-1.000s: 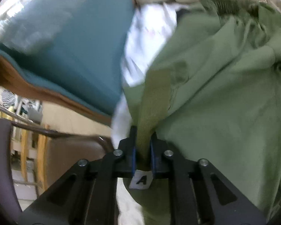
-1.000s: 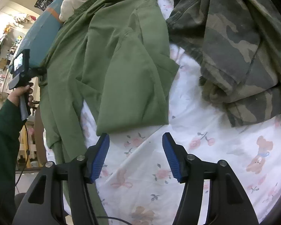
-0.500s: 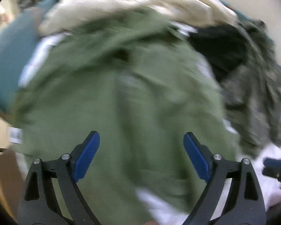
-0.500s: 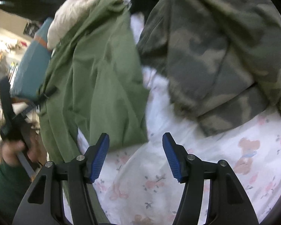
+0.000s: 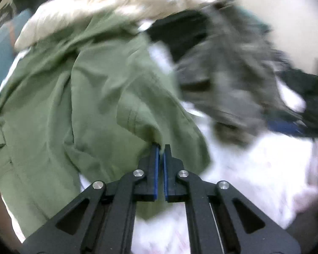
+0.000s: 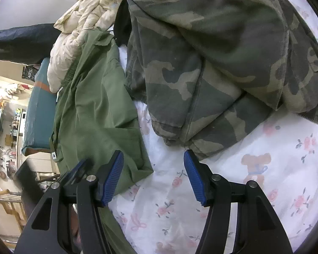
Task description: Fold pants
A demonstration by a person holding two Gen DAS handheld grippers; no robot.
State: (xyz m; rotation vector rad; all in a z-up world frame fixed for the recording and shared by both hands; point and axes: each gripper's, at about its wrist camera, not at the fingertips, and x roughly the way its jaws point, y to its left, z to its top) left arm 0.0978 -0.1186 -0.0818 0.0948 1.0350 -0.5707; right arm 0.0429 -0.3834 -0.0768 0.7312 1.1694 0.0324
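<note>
Left gripper (image 5: 161, 148) pinching green pants (image 5: 99, 97), floral sheet (image 5: 254, 169) beneath

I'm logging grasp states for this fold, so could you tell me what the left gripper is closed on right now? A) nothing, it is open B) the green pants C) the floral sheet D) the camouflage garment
B: in the left wrist view the left gripper has its blue pads pressed together on a pinch of the green pants, while the camouflage garment lies apart on the floral sheet.
</note>
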